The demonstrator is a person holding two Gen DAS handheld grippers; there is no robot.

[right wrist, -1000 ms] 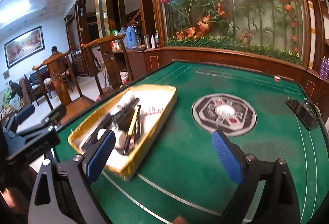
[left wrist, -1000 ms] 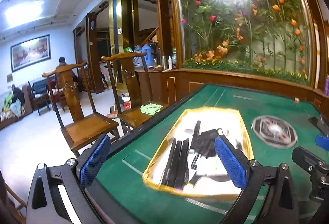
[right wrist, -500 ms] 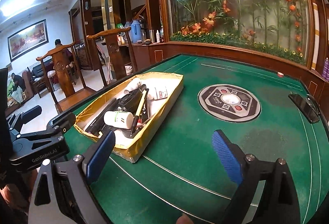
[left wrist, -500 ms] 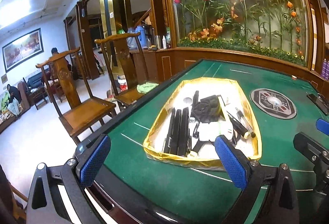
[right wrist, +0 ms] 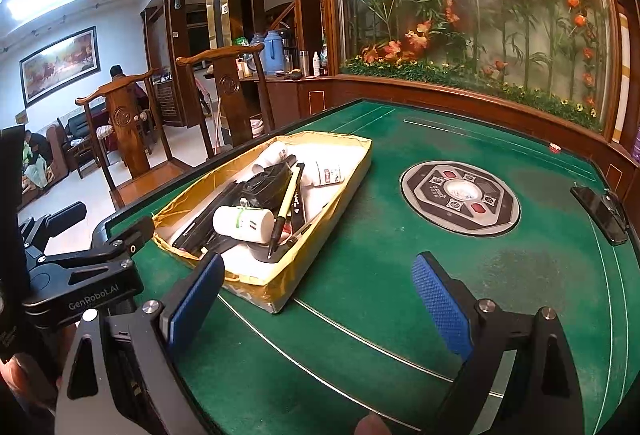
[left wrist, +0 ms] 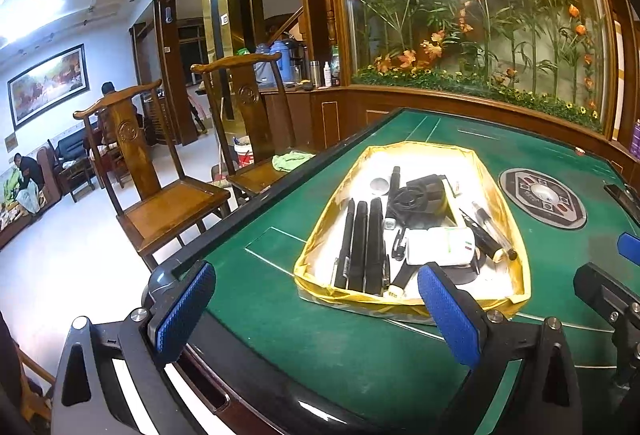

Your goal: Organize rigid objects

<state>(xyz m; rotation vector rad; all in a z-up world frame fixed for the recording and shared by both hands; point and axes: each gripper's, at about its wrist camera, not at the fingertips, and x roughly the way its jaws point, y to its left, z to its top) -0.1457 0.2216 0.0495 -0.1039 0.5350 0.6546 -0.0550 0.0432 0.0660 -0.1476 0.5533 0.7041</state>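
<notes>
A shallow gold-lined tray (left wrist: 360,297) lies on the green felt table. It holds a white bottle (left wrist: 440,246) lying on its side, several black pens and bars (left wrist: 362,247) laid lengthwise, and a black round case (left wrist: 416,195). My left gripper (left wrist: 316,311) hovers open just short of the tray's near end, with nothing between its blue pads. In the right wrist view the tray (right wrist: 280,287) is ahead to the left, with the bottle (right wrist: 242,223) and a yellow-barrelled pen (right wrist: 286,209) on top. My right gripper (right wrist: 318,303) is open and empty over bare felt beside the tray's near corner.
A round control panel (right wrist: 460,197) is set into the table's middle. A dark phone (right wrist: 598,209) lies by the right rim. Two wooden chairs (left wrist: 160,203) stand along the left edge. A glass wall of flowers is behind the table, and people sit far left.
Both grippers have drawn back from the tray toward the table's near edge, so the tray now lies farther ahead. Both remain open and the tray's contents have not moved.
</notes>
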